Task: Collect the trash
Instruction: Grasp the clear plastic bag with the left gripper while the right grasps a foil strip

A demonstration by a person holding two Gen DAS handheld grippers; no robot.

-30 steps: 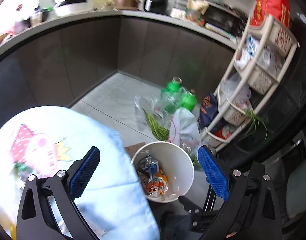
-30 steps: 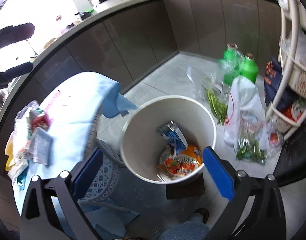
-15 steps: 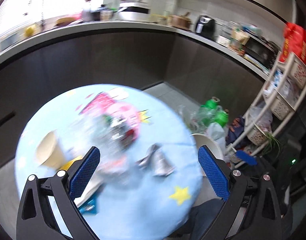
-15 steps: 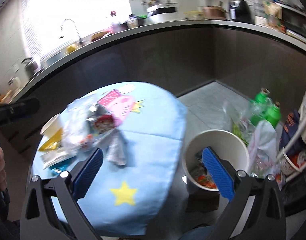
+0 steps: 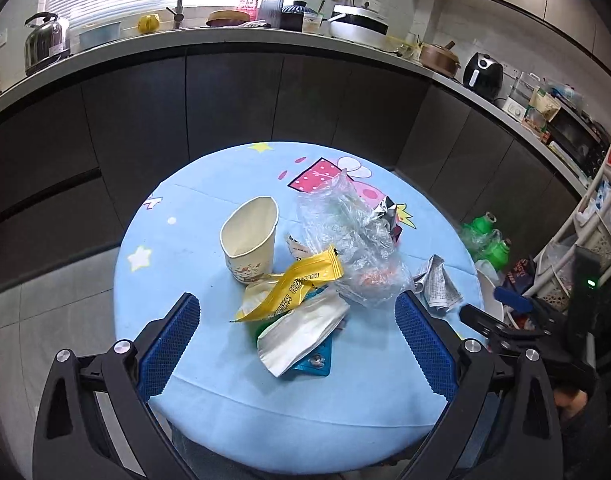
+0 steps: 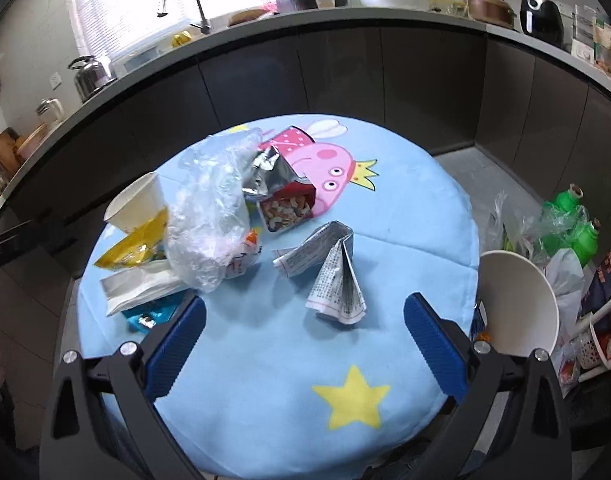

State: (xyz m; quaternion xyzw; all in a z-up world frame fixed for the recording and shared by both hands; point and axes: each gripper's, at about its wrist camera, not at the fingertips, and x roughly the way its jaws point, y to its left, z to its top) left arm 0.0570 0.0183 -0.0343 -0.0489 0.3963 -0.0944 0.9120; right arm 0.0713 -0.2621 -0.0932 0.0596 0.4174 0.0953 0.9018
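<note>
Trash lies on a round table with a light blue cloth (image 5: 209,384) (image 6: 405,208): a paper cup (image 5: 249,240) (image 6: 139,204), a yellow wrapper (image 5: 293,284) (image 6: 135,246), a white pouch (image 5: 301,330) (image 6: 141,286), a crumpled clear plastic bag (image 5: 353,236) (image 6: 213,212), a folded printed paper (image 5: 439,284) (image 6: 333,276) and an open foil snack bag (image 6: 281,188). The white trash bin (image 6: 513,304) stands on the floor right of the table. My left gripper (image 5: 297,338) is open above the near wrappers. My right gripper (image 6: 305,338) is open just in front of the folded paper. Both are empty.
A dark curved kitchen counter (image 5: 225,36) with a kettle, faucet and appliances runs behind. Green bottles and plastic bags (image 6: 565,220) sit on the floor by the bin. A white shelf rack (image 5: 597,216) stands at far right.
Both grippers have swung away from the trash bin and back over the table. They now face the pile of wrappers, and both stay open and empty.
</note>
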